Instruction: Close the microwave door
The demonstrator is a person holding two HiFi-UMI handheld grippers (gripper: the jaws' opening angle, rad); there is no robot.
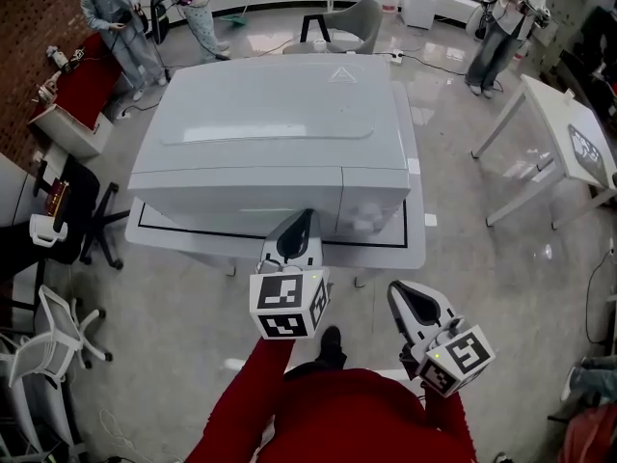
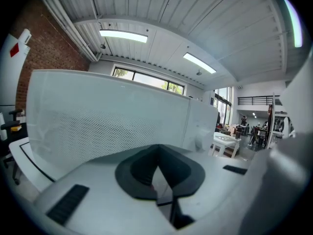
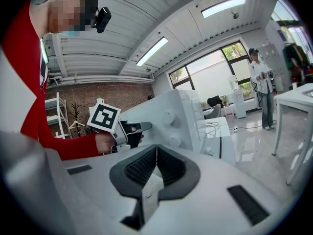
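floor [image 1: 174, 307]: glossy grey | wall [image 1: 24, 37]: red brick, left | ceiling [image 2: 195, 13]: white, ribbed | strip lights [image 2: 123, 35]: lit | windows [image 3: 210, 70]: wide, far wall | table [image 1: 554, 114]: white, right | white chair [image 1: 58, 336], black chair [image 1: 92, 210]: left | grey chair [image 1: 359, 19]: far side

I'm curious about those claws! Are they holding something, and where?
Nothing is held. The left gripper and right gripper are both shut and empty, in front of the microwave.

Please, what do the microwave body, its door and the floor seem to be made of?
The microwave body is white and smooth with a soft sheen: painted metal or plastic, I cannot tell which. The door shows a fine dotted grid, probably perforated metal behind glass or clear plastic. The floor is grey and glossy with bright reflections, perhaps polished concrete or a coating.
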